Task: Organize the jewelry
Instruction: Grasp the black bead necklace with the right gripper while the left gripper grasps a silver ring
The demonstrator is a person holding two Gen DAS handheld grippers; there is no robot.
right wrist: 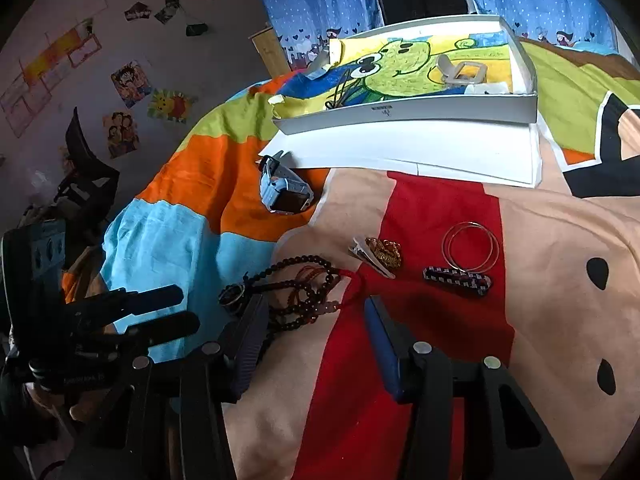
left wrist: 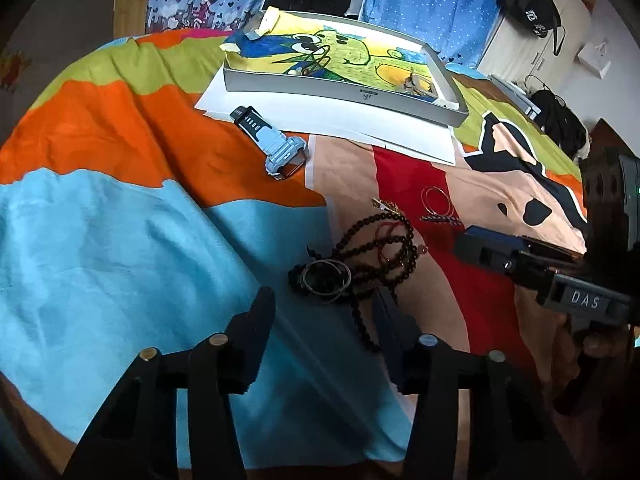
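Two views | right: checkered clip (right wrist: 457, 280) clear | left: perhaps foreshortened

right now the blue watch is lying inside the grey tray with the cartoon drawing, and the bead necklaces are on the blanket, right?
Not quite. The blue watch lies on the blanket, in front of the grey tray, not inside it; the right wrist view shows this. The bead necklaces are indeed on the blanket.

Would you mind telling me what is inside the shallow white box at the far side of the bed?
Inside the white box lies a colourful cartoon drawing, with a pale watch and thin dark wiry pieces on top. What is beneath the drawing is hidden.
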